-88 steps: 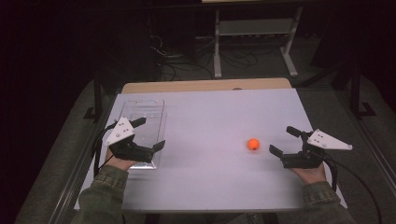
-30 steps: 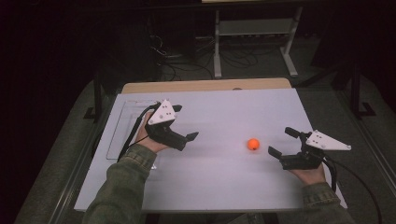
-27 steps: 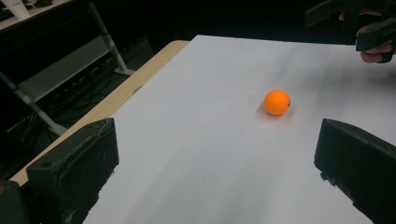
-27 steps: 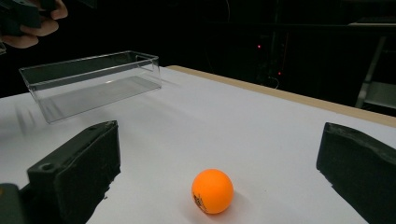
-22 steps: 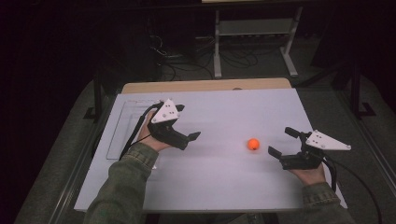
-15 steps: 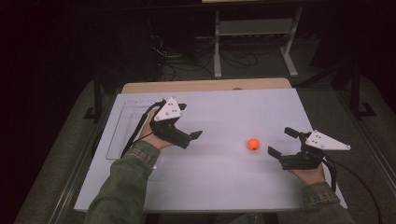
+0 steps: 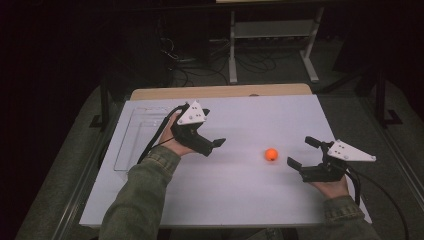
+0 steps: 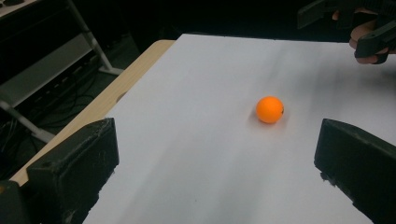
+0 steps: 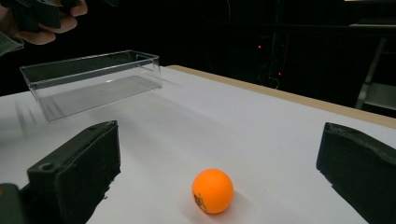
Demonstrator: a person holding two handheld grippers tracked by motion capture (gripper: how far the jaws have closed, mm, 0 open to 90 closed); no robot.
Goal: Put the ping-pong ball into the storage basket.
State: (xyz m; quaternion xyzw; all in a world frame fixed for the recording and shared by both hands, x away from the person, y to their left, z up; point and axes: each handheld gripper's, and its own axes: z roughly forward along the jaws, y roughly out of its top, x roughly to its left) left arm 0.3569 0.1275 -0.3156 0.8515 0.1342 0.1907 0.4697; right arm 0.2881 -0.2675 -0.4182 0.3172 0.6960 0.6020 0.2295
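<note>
Our orange ball (image 7: 270,154) lies loose on the white table (image 7: 240,200), between our two grippers and well apart from the clear box (image 7: 135,137) at the table's left side. Our left gripper (image 7: 212,145) hovers left of the ball with jaws wide apart and nothing in them; our right gripper (image 7: 300,152) sits just right of the ball, jaws likewise apart and empty. We judge the main risk is a nudge: one jaw touching first could send the ball rolling away, perhaps off the table's edge. Closing too high could squeeze it out. Nothing stands between the ball and either gripper, nor between ball and box.
</note>
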